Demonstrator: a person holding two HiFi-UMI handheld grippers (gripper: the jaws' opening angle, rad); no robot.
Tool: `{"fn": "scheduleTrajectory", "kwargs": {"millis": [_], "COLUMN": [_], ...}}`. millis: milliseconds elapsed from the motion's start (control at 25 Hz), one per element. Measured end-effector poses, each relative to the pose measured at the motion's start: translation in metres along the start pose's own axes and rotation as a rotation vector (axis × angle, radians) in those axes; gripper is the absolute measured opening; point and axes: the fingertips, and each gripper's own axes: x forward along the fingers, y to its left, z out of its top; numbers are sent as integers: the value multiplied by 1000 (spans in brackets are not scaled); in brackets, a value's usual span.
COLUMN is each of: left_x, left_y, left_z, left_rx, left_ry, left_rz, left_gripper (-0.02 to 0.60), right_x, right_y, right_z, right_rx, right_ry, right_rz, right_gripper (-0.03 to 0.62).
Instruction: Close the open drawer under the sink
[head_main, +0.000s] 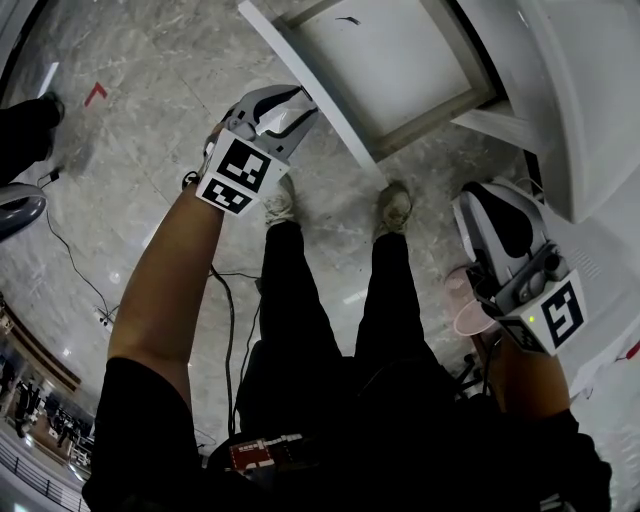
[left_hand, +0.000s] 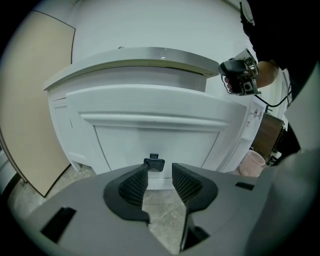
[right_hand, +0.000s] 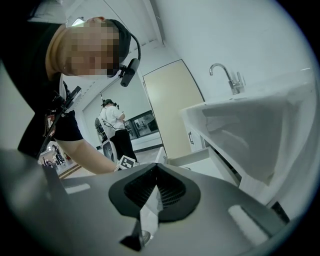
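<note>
The white drawer (head_main: 385, 60) under the sink stands pulled out, and its inside looks bare. My left gripper (head_main: 298, 102) hovers at the drawer's front edge. In the left gripper view the jaws of the left gripper (left_hand: 160, 172) are open, level with the small black handle (left_hand: 154, 163) on the drawer front (left_hand: 155, 132); the left fingertip (left_hand: 141, 175) is close against the handle. My right gripper (head_main: 480, 195) hangs off to the right, near the sink cabinet (head_main: 570, 90). The right gripper (right_hand: 156, 172) is shut on nothing, with the open drawer (right_hand: 192, 159) beyond it.
A pink wastebasket (head_main: 465, 300) stands on the marble floor by my right foot (head_main: 395, 207) and shows as the wastebasket (left_hand: 251, 162) right of the cabinet. The basin (right_hand: 250, 120) with its faucet (right_hand: 227, 75) overhangs the drawer. A beige door (left_hand: 35, 100) is left. Cables (head_main: 70, 260) trail across the floor.
</note>
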Motion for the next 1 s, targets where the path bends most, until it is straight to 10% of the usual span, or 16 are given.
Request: {"fn": "scheduleTrajectory", "kwargs": {"millis": [1000], "left_x": [23], "left_y": [8], "left_z": [21], "left_rx": [10], "left_ry": [-22], "left_rz": [10], "left_gripper": [132], "right_x": [-14], "right_y": [-4], "right_z": [-14], "right_rx": [17], "right_ry": [-10], "right_rz": [-13], "right_gripper": [2]}}
